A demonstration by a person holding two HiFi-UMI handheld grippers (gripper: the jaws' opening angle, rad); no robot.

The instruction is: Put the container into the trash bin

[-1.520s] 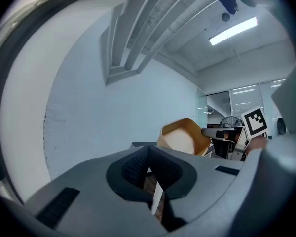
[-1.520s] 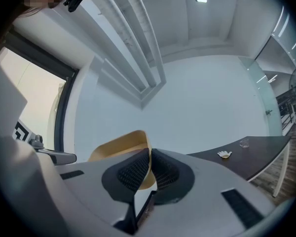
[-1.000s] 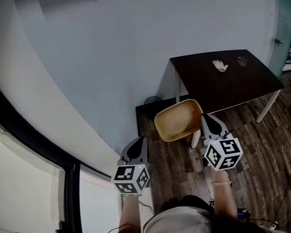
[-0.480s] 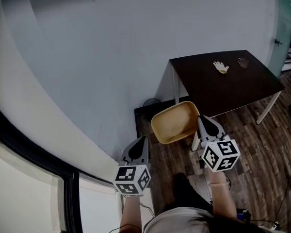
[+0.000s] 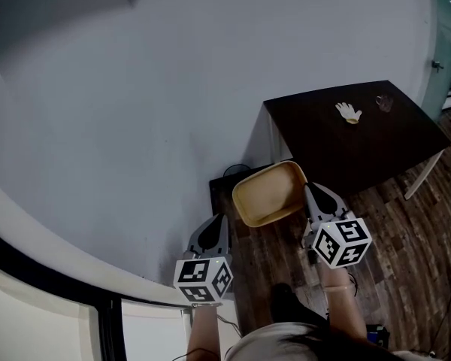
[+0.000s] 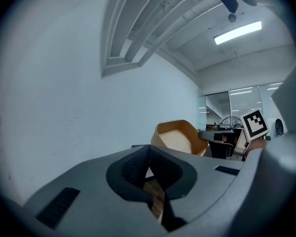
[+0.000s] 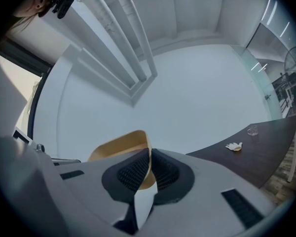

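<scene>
Two tools: R tool [image 5: 310,190] clamped on container [image 5: 267,194] rim, nudged left since; L tool [image 5: 214,224] closed, empty.

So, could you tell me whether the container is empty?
Empty: the container shows a bare tan inside from above, its rim pinched in the right tool.

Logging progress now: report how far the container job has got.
Done: the container is lifted, its rim pinched in the right gripper. In hand: it hangs roughly over the dark bin by the wall. To do: drop it in. The left gripper is shut, empty.
</scene>
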